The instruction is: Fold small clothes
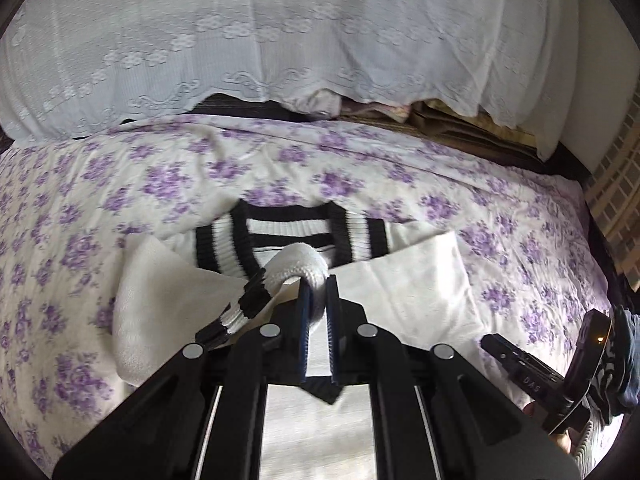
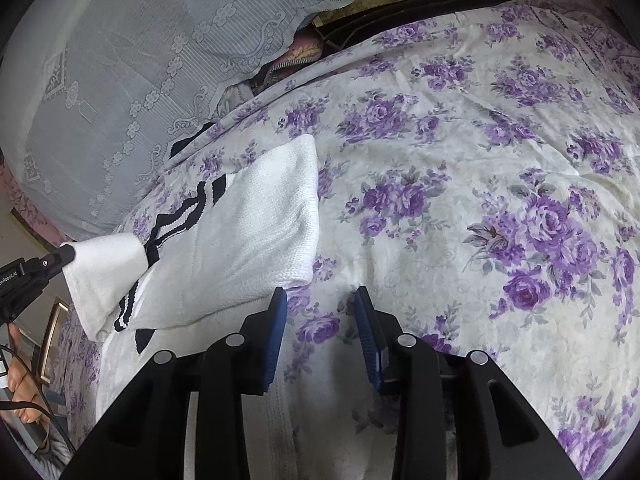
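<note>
**Sleeve pinched in my left, nothing in my right**

Through my left wrist camera, my left gripper point(image 1: 318, 294) is clenched on a fold of the small white knitted sweater with black-and-white striped ribbing point(image 1: 288, 232), its blue pads squeezing a bunched loop of the white sleeve. The garment lies on the cream bedsheet printed with purple roses point(image 1: 168, 176), collar away from me. A pale lace-patterned cover point(image 1: 280, 32) hangs beyond the bed. My right gripper point(image 1: 516, 356) shows at the lower right edge (its jaws are unclear here).

Through my right wrist camera, my right gripper point(image 2: 320, 304) is spread wide, holding nothing, just beside the sweater's edge. The sweater point(image 2: 256, 224) sits to the left, one sleeve lifted by my left gripper point(image 2: 64, 256).
</note>
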